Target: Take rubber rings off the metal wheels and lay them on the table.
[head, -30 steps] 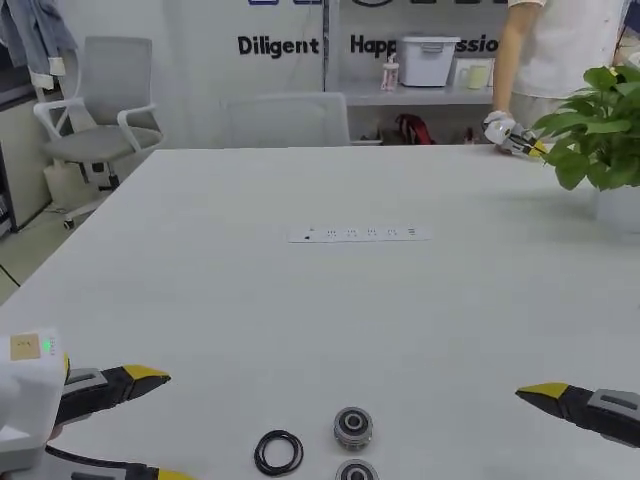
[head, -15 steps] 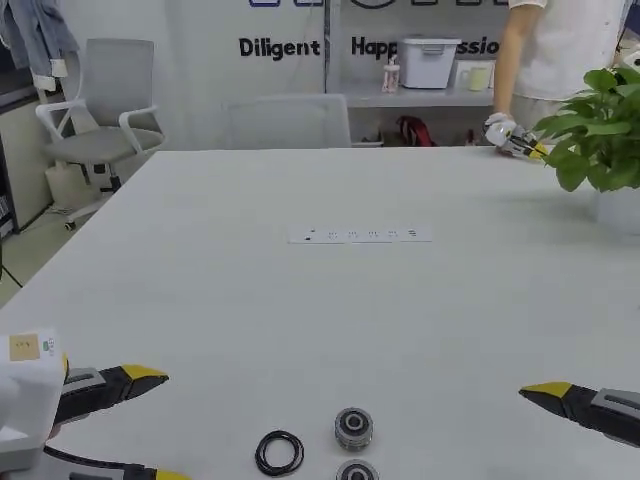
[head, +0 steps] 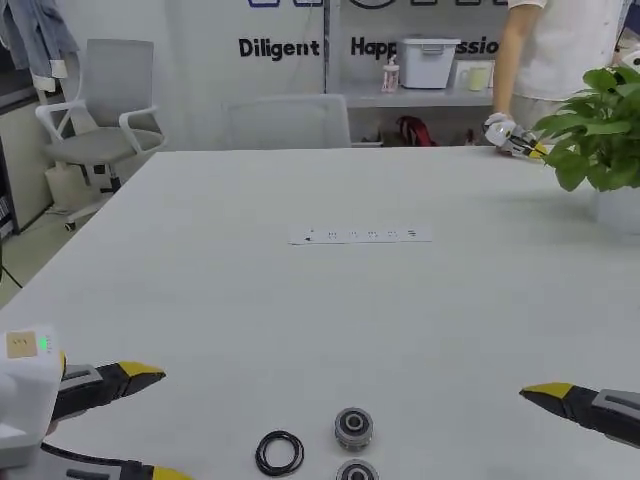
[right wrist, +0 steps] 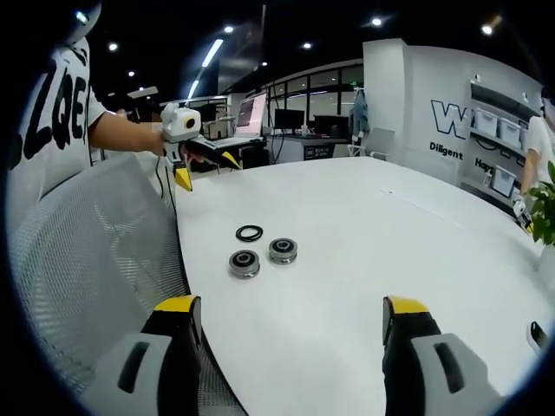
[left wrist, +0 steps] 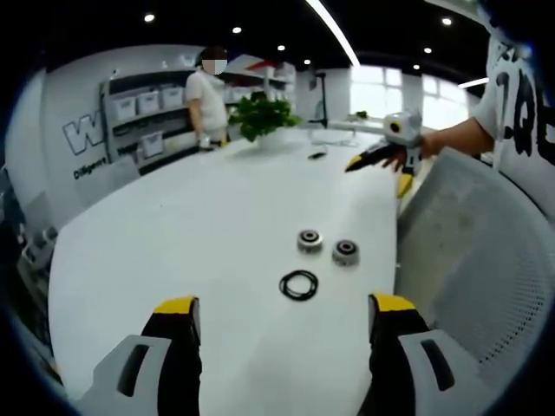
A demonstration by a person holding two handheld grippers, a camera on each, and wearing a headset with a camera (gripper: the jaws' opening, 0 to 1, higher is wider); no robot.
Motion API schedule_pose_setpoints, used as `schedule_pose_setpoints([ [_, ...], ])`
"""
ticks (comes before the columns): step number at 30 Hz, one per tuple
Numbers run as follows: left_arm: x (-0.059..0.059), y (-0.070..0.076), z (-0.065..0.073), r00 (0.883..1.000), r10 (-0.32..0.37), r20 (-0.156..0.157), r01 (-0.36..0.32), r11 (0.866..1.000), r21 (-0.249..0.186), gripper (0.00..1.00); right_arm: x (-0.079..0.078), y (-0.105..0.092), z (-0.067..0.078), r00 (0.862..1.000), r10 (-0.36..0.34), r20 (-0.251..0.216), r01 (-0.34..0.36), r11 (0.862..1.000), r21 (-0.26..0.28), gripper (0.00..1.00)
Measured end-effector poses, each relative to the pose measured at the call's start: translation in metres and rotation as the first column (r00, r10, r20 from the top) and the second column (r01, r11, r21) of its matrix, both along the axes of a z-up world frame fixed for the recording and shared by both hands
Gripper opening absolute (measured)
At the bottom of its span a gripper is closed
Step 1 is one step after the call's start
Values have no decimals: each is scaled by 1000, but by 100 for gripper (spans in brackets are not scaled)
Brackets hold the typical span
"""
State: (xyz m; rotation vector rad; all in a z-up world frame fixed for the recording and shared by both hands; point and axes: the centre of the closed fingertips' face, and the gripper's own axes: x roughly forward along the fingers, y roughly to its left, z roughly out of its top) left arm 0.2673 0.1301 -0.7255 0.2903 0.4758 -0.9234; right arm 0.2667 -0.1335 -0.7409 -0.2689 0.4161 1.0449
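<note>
Left gripper [left wrist: 284, 312]: jaws wide apart, gripping nothing. The loose black rubber rings [left wrist: 298, 284] lie on the table [left wrist: 217, 199] just ahead of its gap, with the two metal wheels [left wrist: 310, 240] a little beyond. Right gripper [right wrist: 290, 316] gapes just as wide and empty, the wheels ahead and to its left. In the head view, one of its jaws and the nearer wheel [head: 356, 470] are cut off by the frame edge. Whether the wheels carry rings is probably too small to judge.

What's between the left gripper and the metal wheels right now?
Black rubber rings lie flat on the table between the left gripper and the metal wheels; nothing else there. The left gripper view shows it.
</note>
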Motion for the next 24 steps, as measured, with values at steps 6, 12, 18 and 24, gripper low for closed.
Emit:
schedule_pose_setpoints([
  [6, 0, 1, 0, 1000, -3, 1, 3, 1000, 7, 81, 0, 0, 0, 1000, 0, 1, 0, 1000, -2, 83],
  [12, 1, 1, 0, 1000, -5, 1, 5, 1000, 10, 81, -1, -1, 0, 1000, 3, -1, -3, 1000, -4, 83],
  [18, 1, 1, -1, 1000, -6, -1, 6, 1000, 11, 81, -1, -1, -1, 1000, 6, -6, -6, 1000, -6, 83],
  [24, 1, 0, -1, 1000, -9, -1, 9, 1000, 16, 81, 0, -2, -2, 1000, 3, -8, -3, 1000, -4, 83],
])
